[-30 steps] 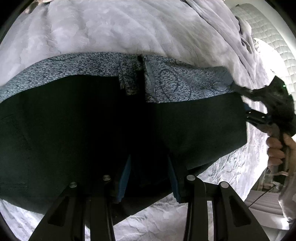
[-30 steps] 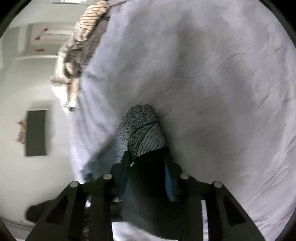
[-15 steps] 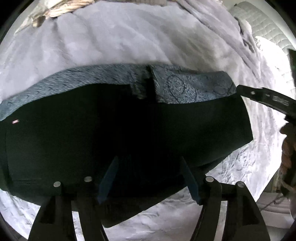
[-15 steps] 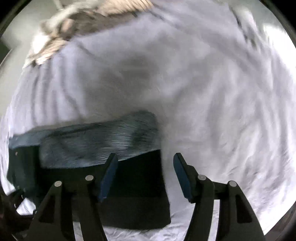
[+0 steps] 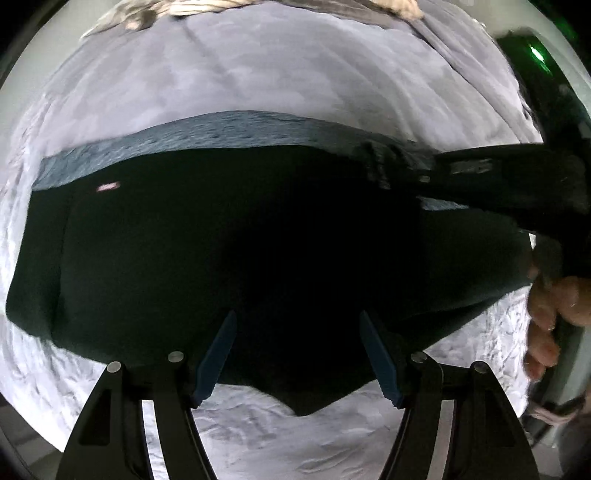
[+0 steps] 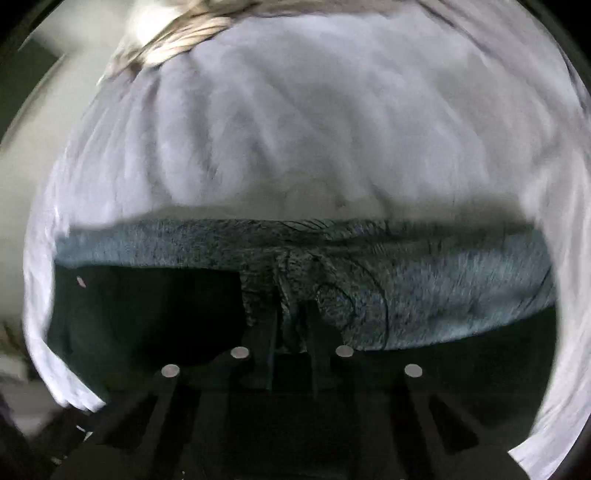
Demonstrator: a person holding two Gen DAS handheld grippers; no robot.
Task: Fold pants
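The left gripper [image 5: 297, 350] points steeply down with its jaws released, the blue pads [image 5: 218, 354] standing well apart and pressing on nothing; the near hem of the dark pants [image 5: 240, 240] lies between and just beyond them, apart from both pads as far as the blur allows. The pants are spread flat on the bed [image 5: 295, 74], filling the space ahead of the left jaws from side to side, and their far edge is a grey-blue patterned waistband [image 5: 236, 129] turned outward. A small pale tag [image 5: 108, 187] sits on the dark cloth to the left of the jaws, near that band. To the right of the left jaws the right gripper [image 5: 399, 166] reaches in across the waistband, a person's hand [image 5: 550, 317] wrapped round its handle. In the right wrist view the right gripper [image 6: 291, 325] has its jaws clenched, the two fingers drawn close together right at the bunched middle of the waistband [image 6: 424, 280]; whether cloth is actually pinched between them cannot be told through the blur. Beyond the band lies pale grey bedding [image 6: 314, 129], and farthest off a striped cloth [image 6: 184, 33] heaped at the bed's edge.
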